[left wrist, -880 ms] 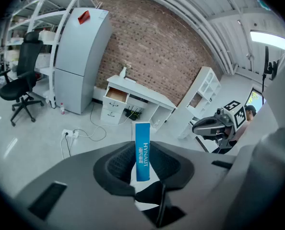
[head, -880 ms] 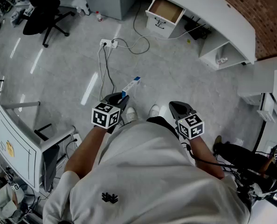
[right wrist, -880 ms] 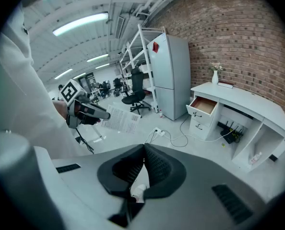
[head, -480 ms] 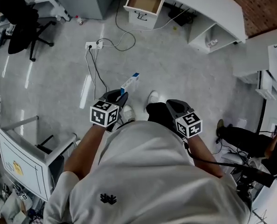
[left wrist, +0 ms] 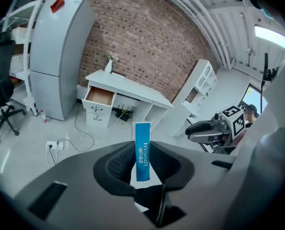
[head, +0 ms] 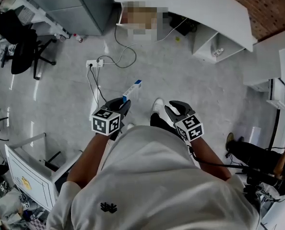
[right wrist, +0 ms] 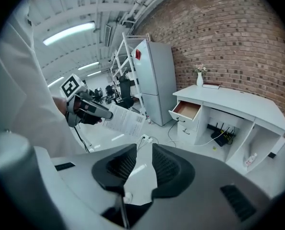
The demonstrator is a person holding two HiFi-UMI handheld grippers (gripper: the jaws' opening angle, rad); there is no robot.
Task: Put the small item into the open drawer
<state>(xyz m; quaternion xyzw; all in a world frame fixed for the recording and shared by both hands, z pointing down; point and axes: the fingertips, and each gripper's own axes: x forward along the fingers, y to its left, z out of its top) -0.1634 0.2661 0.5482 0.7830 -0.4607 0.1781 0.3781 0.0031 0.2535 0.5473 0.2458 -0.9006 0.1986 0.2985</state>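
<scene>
Gripping the small blue-and-white box (left wrist: 142, 150) upright between its pads, the left claw (left wrist: 143, 169) is well short of the open drawer (left wrist: 100, 96), at about twelve o'clock under the white bench (left wrist: 133, 87). The right claw (right wrist: 141, 167) is narrowly parted and empty.

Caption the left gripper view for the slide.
Left tongs clamp a blue-and-white box, facing the open drawer of a white desk by a brick wall.

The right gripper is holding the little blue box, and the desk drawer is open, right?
No, the left gripper holds the little blue box, as the left gripper view shows. The right gripper is empty. The desk drawer is open.
</scene>
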